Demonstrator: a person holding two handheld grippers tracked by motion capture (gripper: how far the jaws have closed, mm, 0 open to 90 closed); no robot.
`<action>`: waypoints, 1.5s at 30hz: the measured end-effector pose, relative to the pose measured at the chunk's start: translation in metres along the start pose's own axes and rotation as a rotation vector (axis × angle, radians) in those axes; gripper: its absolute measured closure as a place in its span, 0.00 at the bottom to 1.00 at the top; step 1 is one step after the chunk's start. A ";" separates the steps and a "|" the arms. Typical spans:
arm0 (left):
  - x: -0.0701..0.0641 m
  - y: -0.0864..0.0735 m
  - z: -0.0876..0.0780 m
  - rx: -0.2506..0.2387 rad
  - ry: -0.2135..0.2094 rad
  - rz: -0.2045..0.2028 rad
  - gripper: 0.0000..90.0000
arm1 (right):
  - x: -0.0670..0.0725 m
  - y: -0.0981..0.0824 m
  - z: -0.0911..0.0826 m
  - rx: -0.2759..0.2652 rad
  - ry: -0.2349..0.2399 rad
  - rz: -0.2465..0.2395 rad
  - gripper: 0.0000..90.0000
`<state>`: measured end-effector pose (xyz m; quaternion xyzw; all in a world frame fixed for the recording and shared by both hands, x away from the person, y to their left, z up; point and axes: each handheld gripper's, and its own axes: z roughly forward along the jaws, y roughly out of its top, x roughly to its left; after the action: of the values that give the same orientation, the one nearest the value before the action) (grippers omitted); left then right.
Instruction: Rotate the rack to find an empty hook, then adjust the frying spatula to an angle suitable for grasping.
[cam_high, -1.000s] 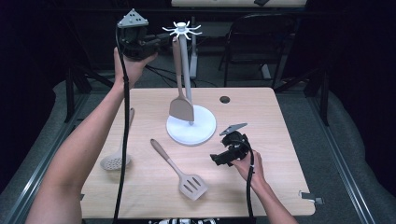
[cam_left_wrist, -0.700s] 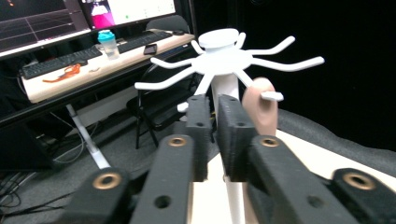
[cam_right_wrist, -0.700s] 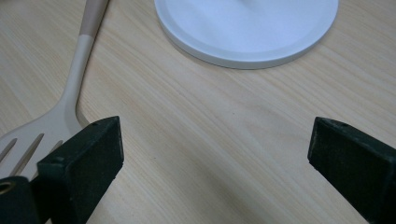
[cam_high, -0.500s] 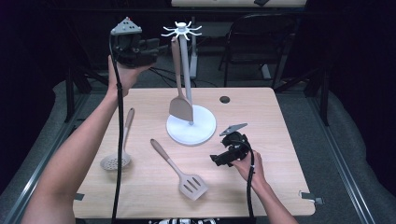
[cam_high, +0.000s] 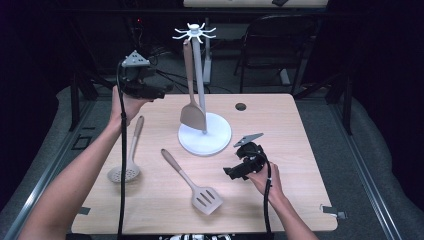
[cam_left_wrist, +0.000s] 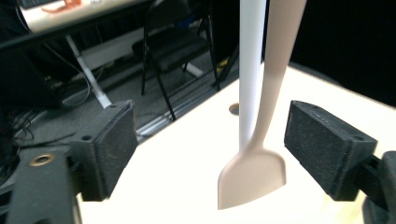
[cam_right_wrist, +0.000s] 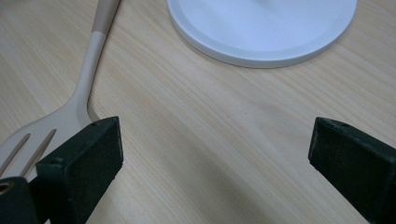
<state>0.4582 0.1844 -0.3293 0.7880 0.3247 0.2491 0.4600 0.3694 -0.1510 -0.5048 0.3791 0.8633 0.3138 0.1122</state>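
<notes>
A white utensil stand (cam_high: 205, 134) with a round base and a hooked top stands mid-table. A beige spatula (cam_high: 191, 100) hangs from it; in the left gripper view the spatula (cam_left_wrist: 261, 154) hangs beside the white pole (cam_left_wrist: 250, 70). My left gripper (cam_high: 159, 93) is held up at the table's back left, open, pointing at the stand. My left gripper (cam_left_wrist: 210, 154) has nothing between its pads. A slotted turner (cam_high: 192, 183) lies in front of the stand. My right gripper (cam_high: 231, 173) rests low near it, open; the turner (cam_right_wrist: 60, 112) and stand base (cam_right_wrist: 261, 28) lie ahead of my right gripper (cam_right_wrist: 215, 163).
A perforated skimmer spoon (cam_high: 127, 152) lies at the table's left. A round cable hole (cam_high: 241, 106) sits at the back of the table (cam_high: 300, 150). A black chair (cam_high: 280, 45) and desk legs stand behind the table. Cables trail from both grippers.
My left gripper has come down and to the right, from high at the back left toward the stand. The right gripper has stayed put.
</notes>
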 end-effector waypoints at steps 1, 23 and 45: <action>-0.001 -0.005 0.001 0.005 -0.002 -0.005 0.18 | 0.000 0.000 0.000 0.002 0.000 -0.002 0.03; -0.027 -0.114 0.023 0.199 -0.017 -0.095 0.03 | 0.004 -0.001 0.008 0.042 0.067 -0.043 0.05; -0.055 -0.173 0.029 0.261 -0.019 -0.112 0.00 | 0.021 -0.002 0.004 0.102 0.077 -0.012 0.19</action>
<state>0.3927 0.1911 -0.5008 0.8241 0.3936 0.1713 0.3697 0.3551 -0.1347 -0.5086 0.3667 0.8841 0.2831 0.0612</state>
